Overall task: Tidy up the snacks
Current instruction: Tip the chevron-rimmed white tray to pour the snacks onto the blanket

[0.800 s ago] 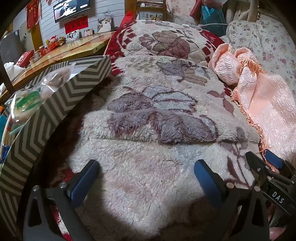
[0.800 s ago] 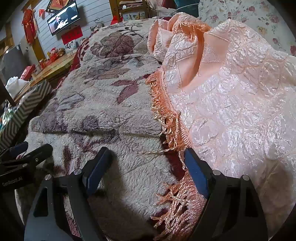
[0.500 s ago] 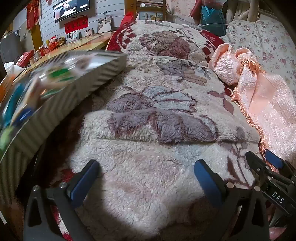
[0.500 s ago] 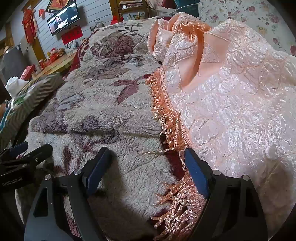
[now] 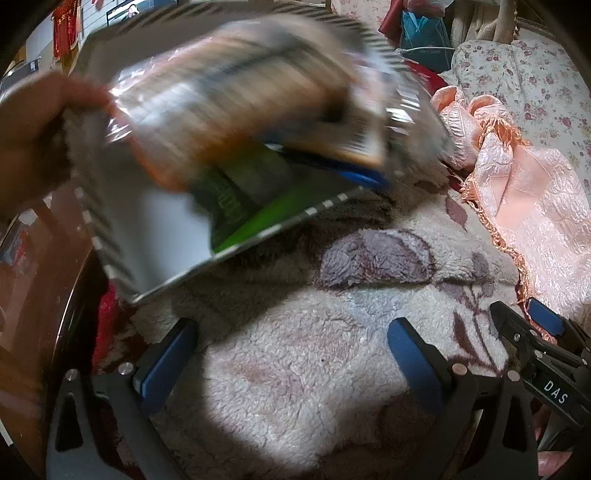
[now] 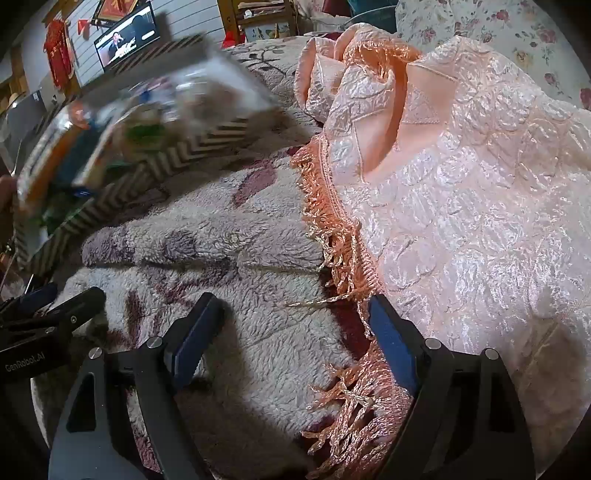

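A blurred grey chevron-patterned box [image 5: 110,236] of snack packets [image 5: 236,110] tilts at upper left above the fluffy floral blanket [image 5: 314,369] — the left view alone shows a bare hand [image 5: 33,136] holding it. Both the left gripper [image 5: 291,350] and right gripper [image 6: 291,328] sit wide open, empty; the right view adds more of the peach fringed cloth [image 6: 461,203].

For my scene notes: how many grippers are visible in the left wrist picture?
2: the open left gripper at bottom centre, and the right gripper at the lower right edge, partly cut off.

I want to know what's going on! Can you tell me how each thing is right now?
Chevron box: tipped up above the blanket, blurred, held by a bare hand.
Snack packets: bunched at the box's mouth.
Left gripper: open, empty.
Right gripper: open, empty.
Fleece blanket: spread flat.
Pink quilt: crumpled.
TV: on.
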`<move>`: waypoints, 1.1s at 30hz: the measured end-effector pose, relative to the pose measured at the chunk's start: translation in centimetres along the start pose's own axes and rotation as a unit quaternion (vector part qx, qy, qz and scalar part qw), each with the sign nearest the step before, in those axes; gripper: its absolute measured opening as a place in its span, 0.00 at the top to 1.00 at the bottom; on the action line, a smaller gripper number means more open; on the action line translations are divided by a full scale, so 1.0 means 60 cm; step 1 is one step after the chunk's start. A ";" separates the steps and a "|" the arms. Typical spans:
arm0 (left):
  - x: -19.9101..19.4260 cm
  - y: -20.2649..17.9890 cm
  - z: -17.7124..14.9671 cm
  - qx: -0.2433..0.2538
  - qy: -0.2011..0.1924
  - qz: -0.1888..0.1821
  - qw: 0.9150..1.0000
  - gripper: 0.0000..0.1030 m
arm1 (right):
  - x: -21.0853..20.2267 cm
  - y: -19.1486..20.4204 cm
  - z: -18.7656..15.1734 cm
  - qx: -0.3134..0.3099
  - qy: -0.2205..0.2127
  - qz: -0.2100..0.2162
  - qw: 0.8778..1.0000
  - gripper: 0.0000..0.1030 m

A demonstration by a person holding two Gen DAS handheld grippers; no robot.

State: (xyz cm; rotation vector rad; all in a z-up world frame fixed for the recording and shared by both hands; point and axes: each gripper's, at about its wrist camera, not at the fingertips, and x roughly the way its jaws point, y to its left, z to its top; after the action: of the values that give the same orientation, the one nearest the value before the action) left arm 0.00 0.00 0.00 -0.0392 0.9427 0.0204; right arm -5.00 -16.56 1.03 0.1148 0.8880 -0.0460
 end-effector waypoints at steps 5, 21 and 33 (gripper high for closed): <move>0.000 -0.001 0.000 0.002 0.000 0.002 1.000 0.00 | 0.000 0.000 0.000 0.000 0.000 -0.001 1.000 0.18; -0.005 -0.013 -0.003 0.001 0.000 0.001 1.000 0.00 | -0.001 0.004 0.009 0.000 0.000 -0.001 1.000 0.18; -0.016 -0.020 0.003 0.001 0.000 0.001 1.000 0.00 | 0.001 0.004 0.002 -0.001 0.000 -0.002 1.000 0.18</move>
State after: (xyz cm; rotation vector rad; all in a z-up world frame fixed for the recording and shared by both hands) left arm -0.38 -1.17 0.91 -0.0356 0.9436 0.0210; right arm -4.85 -16.32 1.07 0.1120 0.8888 -0.0490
